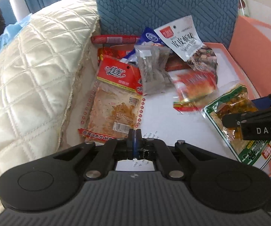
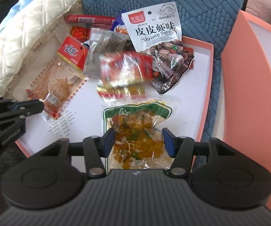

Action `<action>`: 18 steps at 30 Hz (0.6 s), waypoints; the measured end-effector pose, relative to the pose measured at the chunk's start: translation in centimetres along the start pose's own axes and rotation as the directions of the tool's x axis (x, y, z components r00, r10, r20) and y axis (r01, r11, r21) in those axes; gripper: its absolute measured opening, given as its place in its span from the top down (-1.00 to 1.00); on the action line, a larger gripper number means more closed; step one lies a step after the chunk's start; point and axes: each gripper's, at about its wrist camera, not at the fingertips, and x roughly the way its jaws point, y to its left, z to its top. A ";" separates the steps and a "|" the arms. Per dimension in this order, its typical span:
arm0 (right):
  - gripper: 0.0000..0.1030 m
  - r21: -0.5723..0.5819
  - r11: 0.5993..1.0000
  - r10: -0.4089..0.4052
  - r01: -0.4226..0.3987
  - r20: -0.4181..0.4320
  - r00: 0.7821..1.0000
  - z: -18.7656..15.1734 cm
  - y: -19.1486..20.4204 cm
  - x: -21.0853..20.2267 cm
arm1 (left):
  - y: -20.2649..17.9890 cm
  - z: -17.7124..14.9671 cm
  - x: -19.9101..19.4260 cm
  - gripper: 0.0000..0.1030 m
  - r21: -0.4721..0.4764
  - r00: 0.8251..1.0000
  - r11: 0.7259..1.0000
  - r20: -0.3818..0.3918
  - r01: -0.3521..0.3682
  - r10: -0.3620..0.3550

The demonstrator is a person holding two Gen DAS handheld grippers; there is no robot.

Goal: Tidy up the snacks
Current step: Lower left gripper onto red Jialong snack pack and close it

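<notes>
The right tongs (image 2: 138,141) are clamped across a green-bordered packet of yellow pickled vegetables (image 2: 135,116). One blue pad (image 2: 109,140) presses on each side and the film crinkles between them. The left tongs (image 1: 134,141) are clenched tight, pad against pad. The lower edge of a clear packet of orange spicy strips (image 1: 114,109) reaches their tips, but I cannot tell whether any film is caught there.

Just beyond the right tongs lies a blurred red packet (image 2: 126,71). Past it a white shrimp-flavour packet (image 2: 154,32) leans up, with a grey clear-film packet (image 2: 101,52) to its left. Farthest off, a red sausage stick (image 2: 90,19) lies along the back.

All of these sit in a shallow pink box with a white floor (image 2: 205,98), under both tongs. Its pink lid (image 2: 248,75) stands to the right of the right tongs. A blue patterned cushion (image 2: 191,3) rises behind the box. A quilted cream pillow (image 1: 31,66) lies left of the left tongs.
</notes>
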 end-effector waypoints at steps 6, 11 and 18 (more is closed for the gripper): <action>-0.11 -0.003 1.000 0.001 -0.001 0.006 1.000 0.4 0.4 -0.2 | 0.3 -0.2 0.7 0.76 0.020 0.998 0.998 0.003 -0.055 0.055; -0.11 -0.014 1.000 0.000 0.000 0.011 1.000 0.8 0.7 -0.1 | 0.2 -0.2 1.3 -0.41 0.054 0.991 0.991 0.044 -0.125 0.123; -0.11 -0.005 1.000 0.002 -0.002 0.012 1.000 1.0 0.5 -0.1 | -0.2 0.9 4.2 -0.68 0.118 0.986 0.979 0.025 -0.164 0.162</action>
